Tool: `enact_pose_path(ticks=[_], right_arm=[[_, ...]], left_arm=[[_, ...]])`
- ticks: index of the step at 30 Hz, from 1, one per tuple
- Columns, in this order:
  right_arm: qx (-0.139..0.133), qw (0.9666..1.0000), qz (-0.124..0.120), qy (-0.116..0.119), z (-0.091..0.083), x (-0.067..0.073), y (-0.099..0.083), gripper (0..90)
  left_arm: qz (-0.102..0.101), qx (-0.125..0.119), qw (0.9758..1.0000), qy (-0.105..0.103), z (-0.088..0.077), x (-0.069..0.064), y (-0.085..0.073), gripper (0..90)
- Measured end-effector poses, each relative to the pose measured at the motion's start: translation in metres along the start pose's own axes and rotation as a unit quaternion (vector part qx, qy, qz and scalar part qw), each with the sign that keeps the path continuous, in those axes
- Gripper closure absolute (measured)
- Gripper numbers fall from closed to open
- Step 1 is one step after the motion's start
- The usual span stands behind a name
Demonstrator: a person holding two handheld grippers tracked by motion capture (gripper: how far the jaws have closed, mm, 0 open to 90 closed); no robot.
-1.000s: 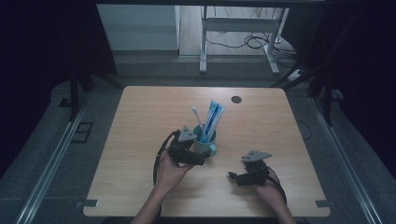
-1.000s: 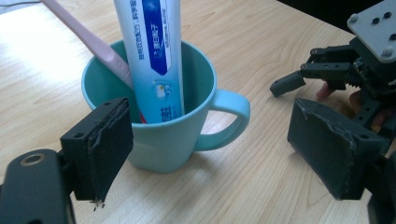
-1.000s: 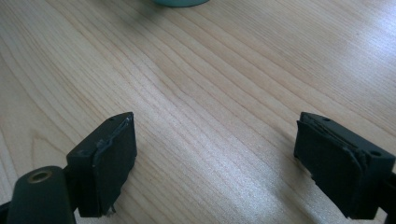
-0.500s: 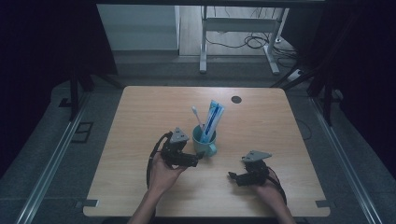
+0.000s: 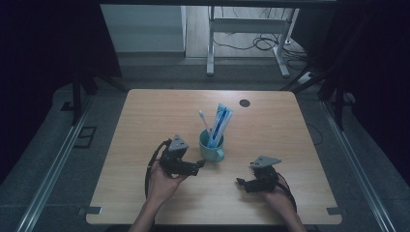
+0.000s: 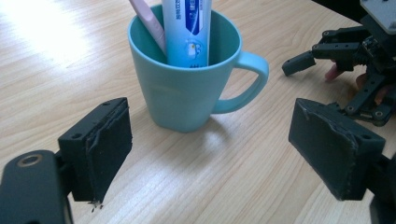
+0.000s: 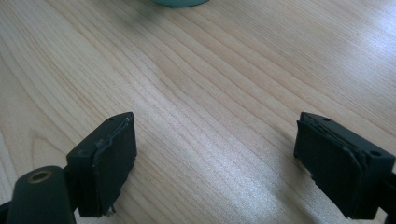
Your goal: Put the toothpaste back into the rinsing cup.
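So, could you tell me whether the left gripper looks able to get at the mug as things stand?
Probably yes: the left gripper is open and faces the mug, with bare table between them.

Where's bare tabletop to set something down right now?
Free: the wooden table left of the teal mug, and right of it up to the black disc. Crowded: the front, with left gripper, mug, right gripper.

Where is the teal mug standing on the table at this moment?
In the high view the teal mug stands near the middle of the wooden table, just right of the left claw, holding a toothpaste tube and a toothbrush.
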State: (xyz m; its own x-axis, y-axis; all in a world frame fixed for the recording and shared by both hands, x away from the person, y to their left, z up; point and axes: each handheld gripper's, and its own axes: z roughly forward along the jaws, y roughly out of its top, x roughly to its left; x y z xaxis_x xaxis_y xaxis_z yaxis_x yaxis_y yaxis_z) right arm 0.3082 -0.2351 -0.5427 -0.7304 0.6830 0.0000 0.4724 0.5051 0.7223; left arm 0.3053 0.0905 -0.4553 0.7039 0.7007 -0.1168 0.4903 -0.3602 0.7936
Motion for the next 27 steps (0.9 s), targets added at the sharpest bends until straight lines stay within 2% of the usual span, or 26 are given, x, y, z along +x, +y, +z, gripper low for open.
enact_pose_path(ticks=[15, 27], right_arm=[[0.000, 1.0000, 0.000, 0.000, 0.000, 0.000, 0.000, 13.2], [0.000, 1.0000, 0.000, 0.000, 0.000, 0.000, 0.000, 13.2]], left_arm=[[-0.018, -0.006, 0.9998, 0.005, -0.016, 0.006, -0.013, 12.4], [-0.016, 0.004, 0.9997, 0.016, -0.022, 0.006, -0.027, 11.6]])
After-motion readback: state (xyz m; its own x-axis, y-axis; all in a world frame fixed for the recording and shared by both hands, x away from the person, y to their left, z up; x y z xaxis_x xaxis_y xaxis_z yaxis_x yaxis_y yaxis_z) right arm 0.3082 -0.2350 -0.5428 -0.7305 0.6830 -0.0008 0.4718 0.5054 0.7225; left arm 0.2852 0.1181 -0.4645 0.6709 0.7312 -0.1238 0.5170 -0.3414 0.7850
